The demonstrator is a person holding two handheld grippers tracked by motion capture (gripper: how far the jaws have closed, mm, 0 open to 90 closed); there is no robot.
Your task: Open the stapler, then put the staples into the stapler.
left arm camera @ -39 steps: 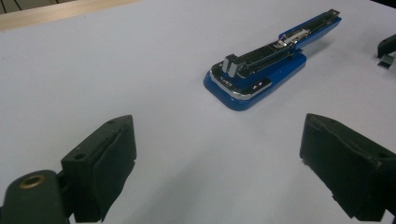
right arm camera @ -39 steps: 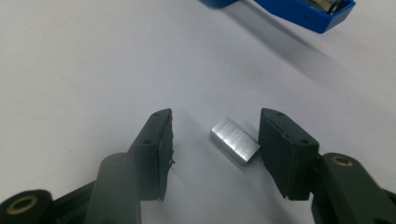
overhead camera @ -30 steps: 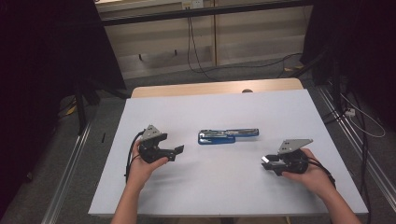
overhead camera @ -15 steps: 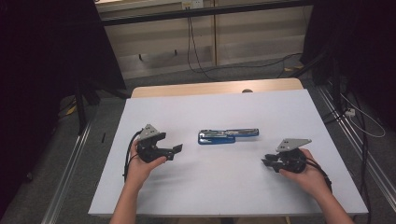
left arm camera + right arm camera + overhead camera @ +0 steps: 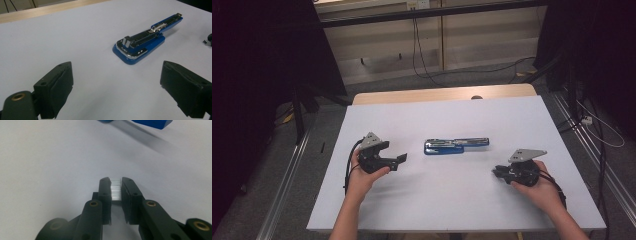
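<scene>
Stapler (image 5: pixel 455 145) blue plastic w/ chrome rail, opened flat, staple strip (image 5: pixel 115 189) silvery, ribbed

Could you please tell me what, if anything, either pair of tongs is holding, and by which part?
The right tongs pinch a strip of staples across its long flat sides. The left tongs hold nothing.

High view: fixed overhead, facing forward and down across the whole desk (image 5: pixel 452 200). Left gripper view: low, near the surface, facing the blue stapler (image 5: pixel 145 43), also seen from above. Right gripper view: closer still, catching only the stapler's edge.
</scene>
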